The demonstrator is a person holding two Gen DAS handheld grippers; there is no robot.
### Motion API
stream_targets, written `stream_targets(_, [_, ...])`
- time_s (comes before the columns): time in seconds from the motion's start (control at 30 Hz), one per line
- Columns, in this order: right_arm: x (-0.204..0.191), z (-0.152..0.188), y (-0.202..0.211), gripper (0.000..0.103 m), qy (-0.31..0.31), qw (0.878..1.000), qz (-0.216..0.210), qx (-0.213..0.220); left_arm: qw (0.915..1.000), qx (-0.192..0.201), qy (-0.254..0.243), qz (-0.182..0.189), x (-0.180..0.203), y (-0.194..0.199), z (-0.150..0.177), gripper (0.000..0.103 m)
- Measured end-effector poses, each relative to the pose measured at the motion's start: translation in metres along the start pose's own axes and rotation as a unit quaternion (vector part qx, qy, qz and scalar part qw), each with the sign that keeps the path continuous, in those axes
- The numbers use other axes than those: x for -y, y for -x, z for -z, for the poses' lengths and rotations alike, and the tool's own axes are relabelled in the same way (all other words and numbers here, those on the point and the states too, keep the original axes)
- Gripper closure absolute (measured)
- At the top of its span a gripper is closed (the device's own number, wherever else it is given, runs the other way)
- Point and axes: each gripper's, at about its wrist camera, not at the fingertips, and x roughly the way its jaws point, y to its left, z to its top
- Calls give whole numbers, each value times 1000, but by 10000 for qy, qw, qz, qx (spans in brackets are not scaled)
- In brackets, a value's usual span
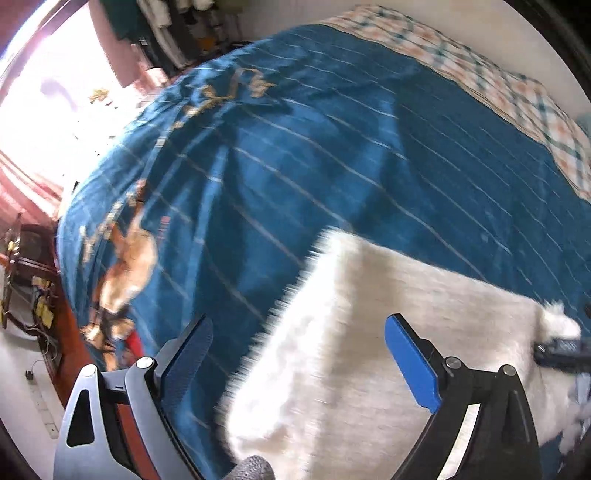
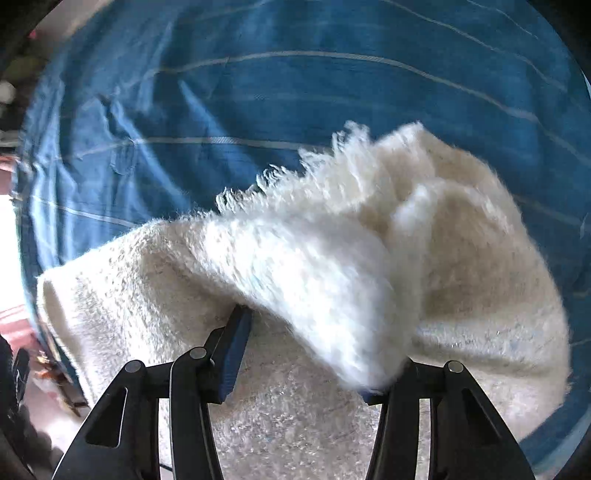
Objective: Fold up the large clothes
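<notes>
White fluffy garment (image 1: 388,332) lay on a blue striped bedspread (image 1: 332,147), left tool (image 1: 299,354) stood wide apart above it, right tool (image 2: 314,354) apart, a fold draped between

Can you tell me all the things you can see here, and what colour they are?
fluffy garment: one, cream white with a fringed edge, lying on the bedspread near both grippers, one fold bunched up in the right wrist view
bedspread: one, blue with thin pale stripes and a brown animal picture, covering the bed
checked sheet: one, white with orange and green checks, at the far end of the bed
hanging clothes: several, blurred, mostly pale and dark, past the bed's far corner
left gripper: one, blue pads, open above the garment's edge
right gripper: one, black with blue pads, open, the bunched fold lying loose between the fingers
</notes>
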Motion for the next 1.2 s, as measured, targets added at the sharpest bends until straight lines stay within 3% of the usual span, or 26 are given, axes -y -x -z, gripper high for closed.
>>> stream_targets(0.13, [16, 6, 19, 49, -203, 9983, -553, 44, 9984, -74, -462, 332, 55, 12, 13, 8])
stream_targets(0.2, [41, 28, 48, 47, -344, 9906, -1250, 434, 9954, -163, -748, 573, 94, 14, 23, 8])
stream_targets(0.23, [61, 46, 62, 41, -521, 9842, -1558, 655, 9943, -214, -832, 628, 108, 14, 26, 8])
stream_targets(0.3, [97, 79, 79, 32, -915, 9751, -1771, 973, 9902, -362, -1107, 765, 145, 7, 34, 8])
stream_targets(0.4, [163, 137, 74, 29, -1898, 9561, -1966, 1063, 9842, -472, -1542, 729, 191, -15, 49, 8])
stream_targets(0.43, [185, 157, 63, 29, -2274, 9430, -2206, 1016, 9821, -550, -1690, 616, 203, -27, 55, 8])
stream_targets(0.53, [221, 189, 27, 29, -2810, 9149, -2702, 1052, 9819, -680, -1688, 531, 209, -48, 64, 3])
stream_targets(0.63, [240, 193, -13, 29, -3082, 8827, -3322, 1242, 9827, -712, -1566, 688, 199, -51, 62, 0])
stream_targets(0.73, [249, 179, -49, 29, -3297, 8275, -4264, 1575, 9813, -805, -1567, 780, 193, -53, 60, 0])
stream_targets(0.77, [249, 172, -56, 29, -3311, 8185, -4397, 1649, 9808, -830, -1582, 781, 192, -53, 59, 0])
stream_targets(0.83, [237, 157, -61, 26, -3243, 8101, -4523, 1844, 9797, -840, -1660, 744, 193, -53, 57, 0])
stream_targets(0.93, [222, 137, -56, 25, -3019, 8190, -4448, 2004, 9797, -814, -1687, 708, 196, -54, 56, 0])
stream_targets(1.0, [212, 130, -50, 46, -2922, 8194, -4470, 2082, 9804, -793, -1659, 704, 195, -54, 56, 0])
stream_targets(1.03, [208, 130, -46, 65, -2885, 8194, -4479, 2117, 9807, -771, -1655, 693, 195, -54, 56, 0])
stream_targets(1.07, [206, 131, -41, 68, -2867, 8220, -4415, 2172, 9808, -764, -1649, 702, 195, -55, 56, 0])
stream_targets(1.13, [206, 134, -27, 79, -2919, 8102, -4549, 2267, 9808, -736, -1643, 745, 203, -50, 63, 0])
stream_targets(1.2, [201, 138, -12, 80, -2931, 8033, -4598, 2397, 9801, -698, -1669, 813, 208, -49, 62, 0])
